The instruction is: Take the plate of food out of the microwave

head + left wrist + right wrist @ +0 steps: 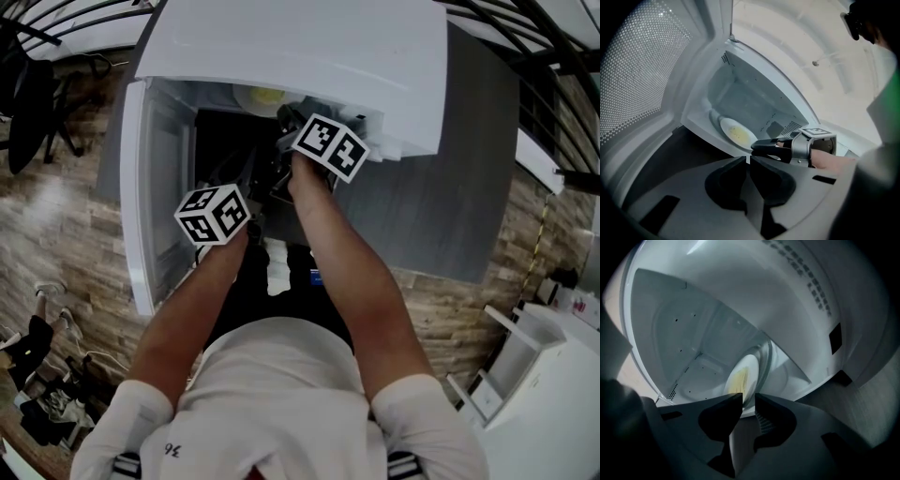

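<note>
White round plate with yellow food, flat on the glass turntable, inside the white microwave, door open

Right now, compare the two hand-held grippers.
The left hand-held gripper has its jaws together; the right hand-held gripper has them apart. The left hangs back outside the microwave; the right reaches in at the rim of the plate. Both point into the open microwave.
</note>
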Demonstrator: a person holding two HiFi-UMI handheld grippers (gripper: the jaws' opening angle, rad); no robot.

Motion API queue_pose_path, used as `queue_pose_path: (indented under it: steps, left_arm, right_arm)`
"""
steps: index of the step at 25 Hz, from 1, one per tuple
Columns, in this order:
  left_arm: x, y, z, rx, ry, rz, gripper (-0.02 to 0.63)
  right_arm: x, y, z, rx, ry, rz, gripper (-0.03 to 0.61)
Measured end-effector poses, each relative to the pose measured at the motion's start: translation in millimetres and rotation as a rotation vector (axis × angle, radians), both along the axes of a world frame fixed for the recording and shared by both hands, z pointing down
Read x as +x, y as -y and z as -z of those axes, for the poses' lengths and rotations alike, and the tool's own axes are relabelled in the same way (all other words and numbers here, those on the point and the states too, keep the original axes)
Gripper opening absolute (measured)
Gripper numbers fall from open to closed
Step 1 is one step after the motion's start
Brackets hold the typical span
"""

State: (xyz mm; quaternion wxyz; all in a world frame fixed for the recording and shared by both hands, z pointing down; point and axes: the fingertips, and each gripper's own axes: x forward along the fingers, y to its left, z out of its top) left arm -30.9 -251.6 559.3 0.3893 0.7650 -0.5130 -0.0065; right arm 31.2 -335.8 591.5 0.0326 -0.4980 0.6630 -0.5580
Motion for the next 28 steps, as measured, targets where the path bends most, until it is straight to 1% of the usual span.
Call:
queue_pose_path:
  steps: [1,3,11,13,15,20,24,28]
  left_arm:
    - [0.6,0.1,-0.6,-0.001,-0.002,-0.002,0.011]
    - [1.2,1.0,-1.8,-0.004,-0.007,-0.003,0.011]
    - [-7.6,11.6,-3.7,-0.012,-0.064,0.021,0.012]
    - [-11.7,16.9,-3.6,-0.017,-0.092,0.034,0.054]
    - [-17.0,22.4,-4.2,-0.022,-0.119,0.049,0.071]
    - [-21.0,39.4,-5.6,-0.023,-0.179,0.078,0.081]
    - [-25.9,47.3,-4.4,-0.013,-0.219,0.082,0.080]
    - [-29.2,51.2,-9.6,-0.027,-0.242,0.081,0.080]
  right_arm:
    - [0.4,0.0,-0.1,-0.003,0.014,-0.004,0.083]
    - [2.5,-1.0,0.5,-0.004,0.036,-0.006,0.058]
    - [11.0,-12.5,11.0,0.001,0.098,0.004,0.037]
    - [12.9,-15.2,14.1,-0.001,0.115,0.004,0.033]
    - [15.2,-17.8,15.6,-0.004,0.130,0.001,0.031]
    - [32.2,-22.6,18.4,-0.016,0.174,0.002,0.029]
    - [34.9,-30.8,17.2,-0.023,0.213,0.029,0.018]
    - [34.4,-39.5,15.9,-0.030,0.245,0.066,0.018]
